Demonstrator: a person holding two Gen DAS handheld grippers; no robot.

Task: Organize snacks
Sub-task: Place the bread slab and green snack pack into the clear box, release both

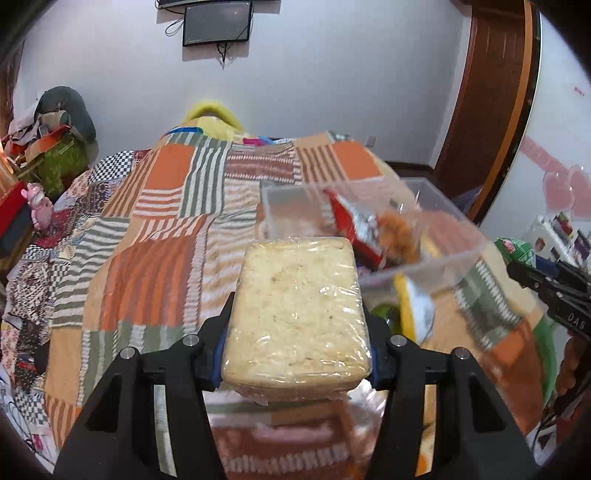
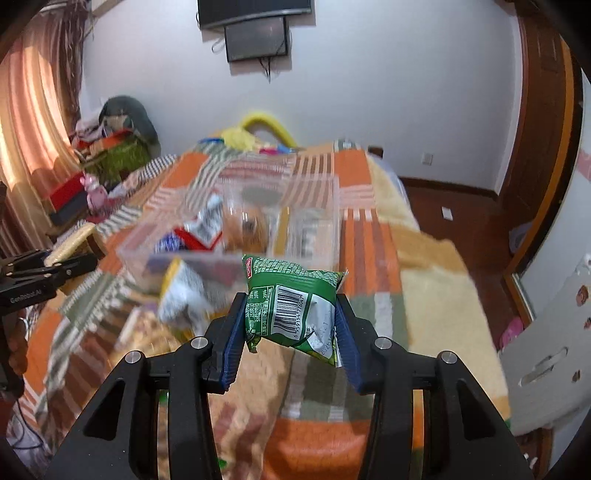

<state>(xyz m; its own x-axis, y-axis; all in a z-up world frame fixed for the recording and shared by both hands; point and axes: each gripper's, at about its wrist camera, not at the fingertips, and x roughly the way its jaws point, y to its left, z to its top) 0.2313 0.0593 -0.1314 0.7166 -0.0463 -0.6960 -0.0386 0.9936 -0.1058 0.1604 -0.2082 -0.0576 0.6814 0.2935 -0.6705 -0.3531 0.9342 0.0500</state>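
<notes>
My left gripper [image 1: 297,314] is shut on a pale yellow noodle cake wrapped in clear plastic [image 1: 299,306], held above the patchwork bed. My right gripper [image 2: 291,314] is shut on a small green snack packet with a barcode [image 2: 291,302]. A clear plastic bin [image 1: 447,258] sits ahead on the bed, holding a red packet [image 1: 351,225] and an orange snack [image 1: 400,236]. It also shows in the right wrist view [image 2: 314,206]. A yellow-and-white packet [image 2: 181,291] lies in front of the bin. The right gripper appears at the right edge of the left wrist view [image 1: 546,291].
The bed carries an orange, green and white patchwork blanket [image 1: 159,236]. Cluttered boxes and a pink toy [image 1: 37,206] sit at the left. A wall monitor [image 1: 218,24] hangs ahead. A wooden door [image 1: 487,92] stands at the right. A white panel [image 2: 546,332] stands by the bed's right side.
</notes>
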